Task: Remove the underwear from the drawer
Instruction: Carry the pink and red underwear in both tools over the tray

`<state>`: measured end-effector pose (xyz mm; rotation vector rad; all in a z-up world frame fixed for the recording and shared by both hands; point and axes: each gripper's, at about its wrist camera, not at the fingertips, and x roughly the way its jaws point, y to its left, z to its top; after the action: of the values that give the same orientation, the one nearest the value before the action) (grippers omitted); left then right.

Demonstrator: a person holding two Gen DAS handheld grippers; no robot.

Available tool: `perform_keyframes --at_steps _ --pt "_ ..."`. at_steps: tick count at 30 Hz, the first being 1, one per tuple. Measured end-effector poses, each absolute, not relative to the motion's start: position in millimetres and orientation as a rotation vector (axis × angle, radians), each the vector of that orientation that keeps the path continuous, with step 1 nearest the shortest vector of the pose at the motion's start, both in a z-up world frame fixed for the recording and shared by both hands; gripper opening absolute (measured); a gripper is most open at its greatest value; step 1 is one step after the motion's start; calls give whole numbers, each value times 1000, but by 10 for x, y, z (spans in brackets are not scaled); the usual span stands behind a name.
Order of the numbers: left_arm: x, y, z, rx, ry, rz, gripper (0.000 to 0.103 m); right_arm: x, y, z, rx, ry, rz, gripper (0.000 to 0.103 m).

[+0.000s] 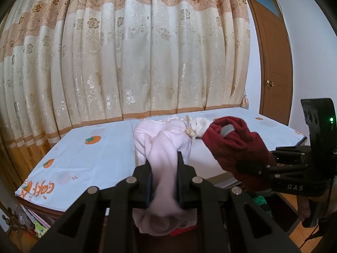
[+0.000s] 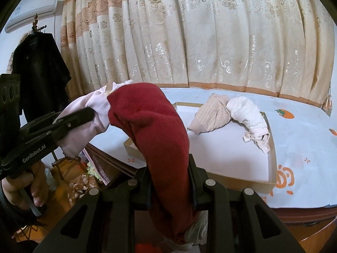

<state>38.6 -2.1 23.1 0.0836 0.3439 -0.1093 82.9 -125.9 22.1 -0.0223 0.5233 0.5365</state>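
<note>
Underwear hangs bunched in both claws above the counter (image 2: 305,139): a pale pink pair (image 1: 164,147) pinched in the left claw (image 1: 164,172), a dark red pair (image 2: 155,130) in the right claw (image 2: 170,181). Best carry each over the shallow tray (image 2: 271,139), lower until fabric rests, then let go.

- the left wrist camera sat just behind the left gripper (image 1: 164,181), looking forward along its fingers and slightly down, very close to the pink underwear (image 1: 163,147) between them.
- it faced the curtain (image 1: 126,52) across the table (image 1: 94,154), with the right gripper (image 1: 261,168) at its right edge.
- the right wrist camera sat likewise behind the right gripper (image 2: 169,181), close to the red underwear (image 2: 155,130), with the left gripper (image 2: 69,120) at its left.
- both views shared the curtain, the table and both garments.
</note>
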Motion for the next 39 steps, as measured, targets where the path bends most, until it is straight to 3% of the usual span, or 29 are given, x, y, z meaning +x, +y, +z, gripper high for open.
perform_keyframes --at_steps 39 --pt "1148 273 309 48 375 -73 16 1487 -1087 485 25 556 554 29"
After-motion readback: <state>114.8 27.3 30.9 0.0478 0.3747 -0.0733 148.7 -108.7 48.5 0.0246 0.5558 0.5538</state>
